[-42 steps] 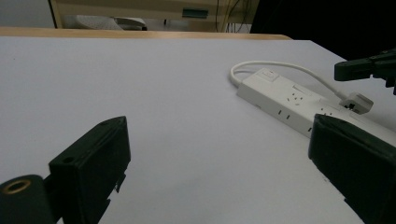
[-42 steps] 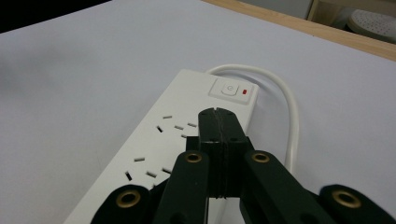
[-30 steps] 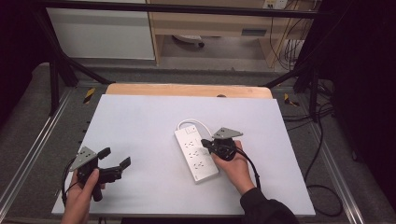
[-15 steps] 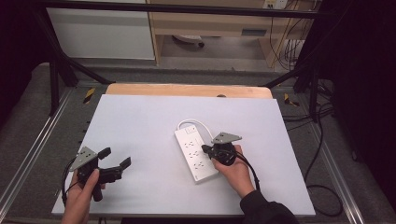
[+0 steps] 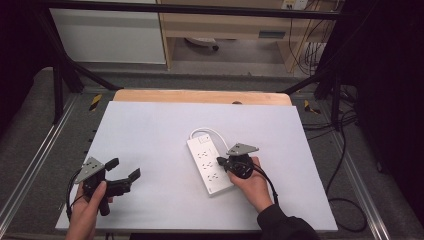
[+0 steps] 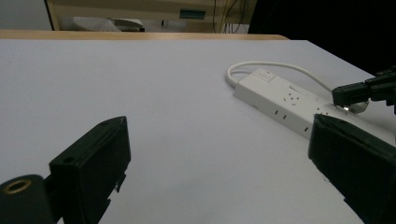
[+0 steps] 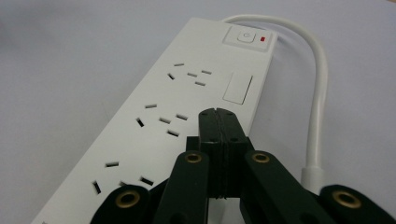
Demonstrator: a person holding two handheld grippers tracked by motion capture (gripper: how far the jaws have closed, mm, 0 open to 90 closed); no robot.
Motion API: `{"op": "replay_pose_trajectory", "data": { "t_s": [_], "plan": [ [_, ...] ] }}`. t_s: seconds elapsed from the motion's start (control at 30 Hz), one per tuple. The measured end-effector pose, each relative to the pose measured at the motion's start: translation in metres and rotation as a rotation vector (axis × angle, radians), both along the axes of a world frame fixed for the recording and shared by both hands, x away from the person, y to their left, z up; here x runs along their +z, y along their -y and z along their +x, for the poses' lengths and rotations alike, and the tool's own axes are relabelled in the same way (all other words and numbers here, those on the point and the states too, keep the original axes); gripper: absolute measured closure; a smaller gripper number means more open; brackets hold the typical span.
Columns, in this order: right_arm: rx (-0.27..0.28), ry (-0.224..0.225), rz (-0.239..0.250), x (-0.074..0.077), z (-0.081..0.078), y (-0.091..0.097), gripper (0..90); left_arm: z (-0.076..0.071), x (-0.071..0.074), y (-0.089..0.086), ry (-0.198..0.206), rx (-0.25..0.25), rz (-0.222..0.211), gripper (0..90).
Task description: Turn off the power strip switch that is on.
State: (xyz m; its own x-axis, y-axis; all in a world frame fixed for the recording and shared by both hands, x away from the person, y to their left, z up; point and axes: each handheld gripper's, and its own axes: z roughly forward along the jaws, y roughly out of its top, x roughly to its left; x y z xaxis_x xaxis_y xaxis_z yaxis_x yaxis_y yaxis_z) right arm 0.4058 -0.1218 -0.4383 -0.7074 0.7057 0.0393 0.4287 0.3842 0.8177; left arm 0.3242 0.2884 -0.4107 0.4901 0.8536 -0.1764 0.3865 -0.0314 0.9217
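Note:
A white power strip [image 5: 209, 166] lies near the middle of the white table top [image 5: 150, 135], its cable [image 5: 207, 132] looping at the far end. My right gripper [image 5: 221, 162] is shut with nothing between its jaws, and its tip sits over the strip's right edge. In the right gripper view the shut tips [image 7: 218, 125] sit just above the strip [image 7: 154, 126], below its switch [image 7: 247, 37] and left of the cable [image 7: 317, 93]. My left gripper [image 5: 123, 169] stands open at the near left, well clear of the strip. Its jaws [image 6: 219, 154] are wide apart, and the strip [image 6: 280, 100] lies beyond them.
A wooden strip [image 5: 200, 96] runs along the table's far edge. Metal frame rails [image 5: 35, 155] flank both sides, and black cables [image 5: 345, 200] lie on the floor at the right. Bare white surface lies between the two grippers.
My right gripper has slid a little nearer to the person along the strip's right side. The left gripper and the strip have stayed where they were.

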Motion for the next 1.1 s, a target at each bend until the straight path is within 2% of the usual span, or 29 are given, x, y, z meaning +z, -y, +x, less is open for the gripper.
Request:
{"op": "replay_pose_trajectory", "data": {
  "t_s": [0.27, 1.1],
  "plan": [
    [0.003, -0.001, -0.008, -0.0014, -0.0005, 0.0001, 90.0, 0.0, 0.0001, 0.0002, 0.0, 0.0, 0.0, 5.7],
    [-0.015, 0.011, 0.01, -0.0041, -0.0035, -0.0009, 90.0, -0.0001, 0.0002, 0.0001, 0.001, 0.001, 0.003, 5.7]
  ]
}}
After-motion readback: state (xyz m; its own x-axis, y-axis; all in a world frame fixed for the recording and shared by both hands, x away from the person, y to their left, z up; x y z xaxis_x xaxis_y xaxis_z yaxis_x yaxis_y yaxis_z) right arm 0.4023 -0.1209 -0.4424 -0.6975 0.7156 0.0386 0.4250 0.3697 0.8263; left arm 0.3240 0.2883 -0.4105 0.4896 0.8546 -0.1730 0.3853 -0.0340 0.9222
